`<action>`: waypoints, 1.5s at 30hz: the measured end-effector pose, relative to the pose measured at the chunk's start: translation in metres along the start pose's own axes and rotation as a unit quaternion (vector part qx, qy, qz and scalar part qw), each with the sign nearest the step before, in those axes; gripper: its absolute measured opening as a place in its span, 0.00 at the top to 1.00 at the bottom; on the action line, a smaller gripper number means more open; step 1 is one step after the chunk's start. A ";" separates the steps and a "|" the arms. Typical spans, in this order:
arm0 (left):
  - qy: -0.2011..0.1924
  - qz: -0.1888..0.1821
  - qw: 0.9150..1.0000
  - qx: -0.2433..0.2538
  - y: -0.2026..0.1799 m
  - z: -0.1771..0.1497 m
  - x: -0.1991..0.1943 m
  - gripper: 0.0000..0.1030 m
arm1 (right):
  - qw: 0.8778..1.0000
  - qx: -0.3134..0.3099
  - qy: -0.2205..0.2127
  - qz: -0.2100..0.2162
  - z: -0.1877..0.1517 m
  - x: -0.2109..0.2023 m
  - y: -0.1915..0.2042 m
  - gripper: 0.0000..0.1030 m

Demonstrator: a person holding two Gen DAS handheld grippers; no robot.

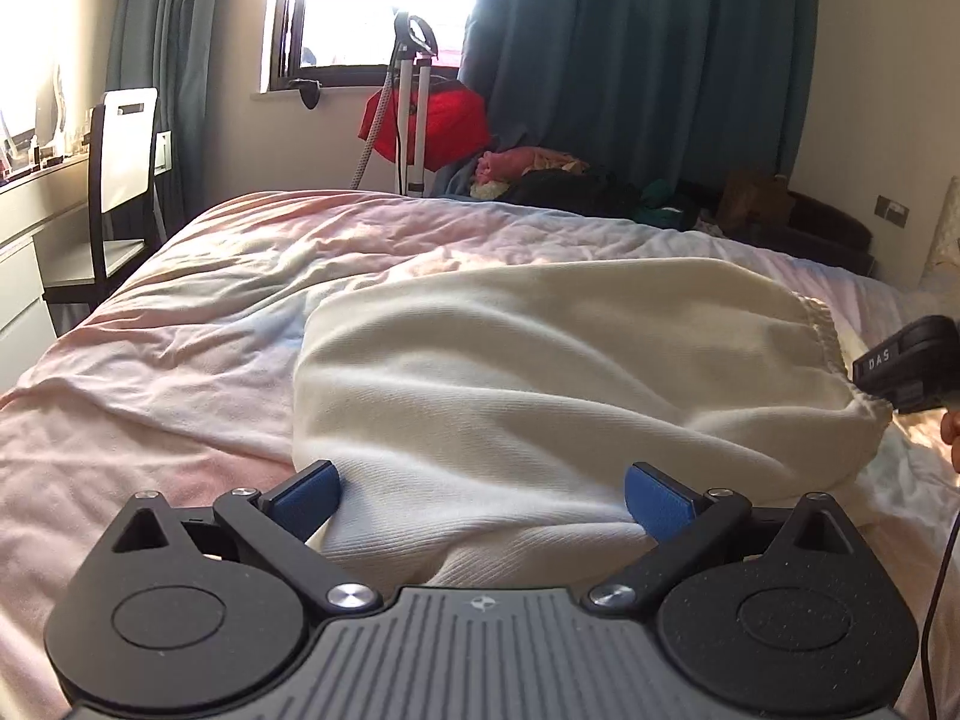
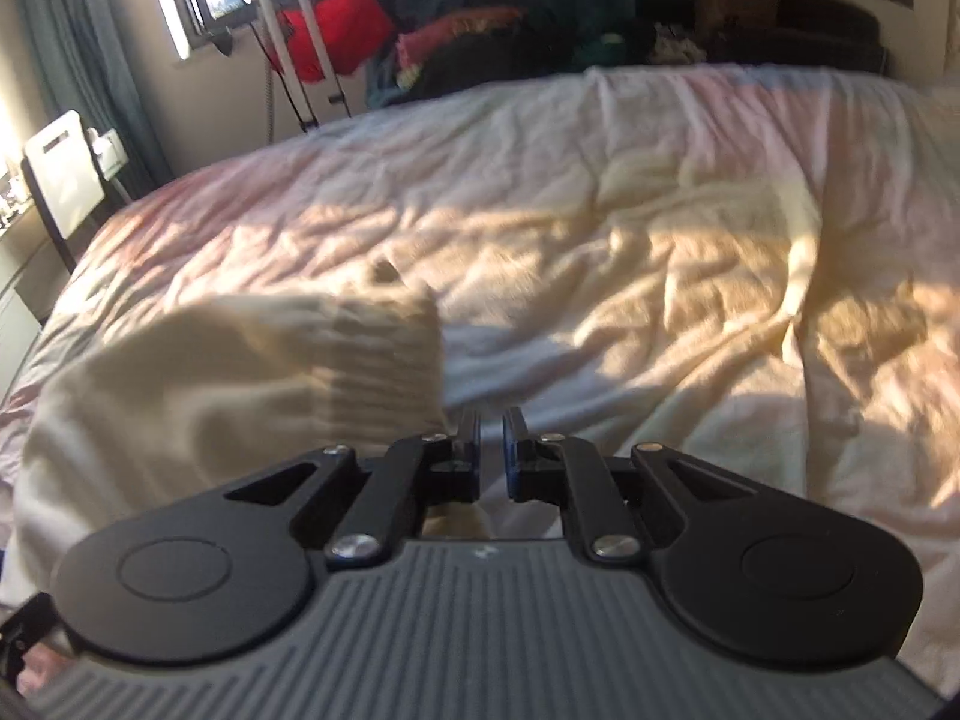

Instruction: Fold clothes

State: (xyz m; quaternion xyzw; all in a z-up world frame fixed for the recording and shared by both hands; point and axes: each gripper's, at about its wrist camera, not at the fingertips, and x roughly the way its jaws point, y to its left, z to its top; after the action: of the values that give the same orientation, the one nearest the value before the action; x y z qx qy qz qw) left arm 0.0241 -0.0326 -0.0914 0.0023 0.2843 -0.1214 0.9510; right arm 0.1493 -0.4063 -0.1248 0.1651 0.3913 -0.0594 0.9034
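A cream knitted garment [image 1: 540, 372] lies bunched on the pink bed cover [image 1: 180, 360]. My left gripper [image 1: 483, 471] is open. Its blue fingers straddle the garment's near edge without pinching it. In the left wrist view my right gripper [image 1: 900, 369] meets the garment's right corner, which looks drawn up to it. In the right wrist view the right gripper [image 2: 492, 420] has its fingers almost together, with a fold of the cream garment [image 2: 240, 372] just to its left and a bit of beige cloth showing under the jaws.
The bed cover [image 2: 660, 240] is wrinkled and sunlit. A chair [image 1: 120, 180] and a desk stand left of the bed. Beyond it are a window, teal curtains, a red bag on a stand [image 1: 432, 120] and a pile of clothes [image 1: 540, 174].
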 end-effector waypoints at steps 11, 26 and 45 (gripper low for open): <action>0.007 0.006 1.000 -0.018 0.003 0.001 0.000 0.01 | 0.970 0.154 -0.078 0.173 0.012 -0.047 -0.034 0.86; -0.007 0.013 1.000 -0.019 0.000 0.002 0.003 0.01 | 0.950 0.161 -0.005 0.267 0.028 -0.003 -0.029 0.40; -0.023 0.031 0.999 -0.015 -0.006 -0.002 0.016 0.00 | 0.968 0.139 -0.038 0.207 0.043 0.072 -0.016 0.84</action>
State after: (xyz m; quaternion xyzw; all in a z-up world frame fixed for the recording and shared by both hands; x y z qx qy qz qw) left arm 0.0346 -0.0424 -0.1019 -0.0060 0.2642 -0.0879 0.9604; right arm 0.2241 -0.4350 -0.1536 0.3636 0.3016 0.0688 0.8787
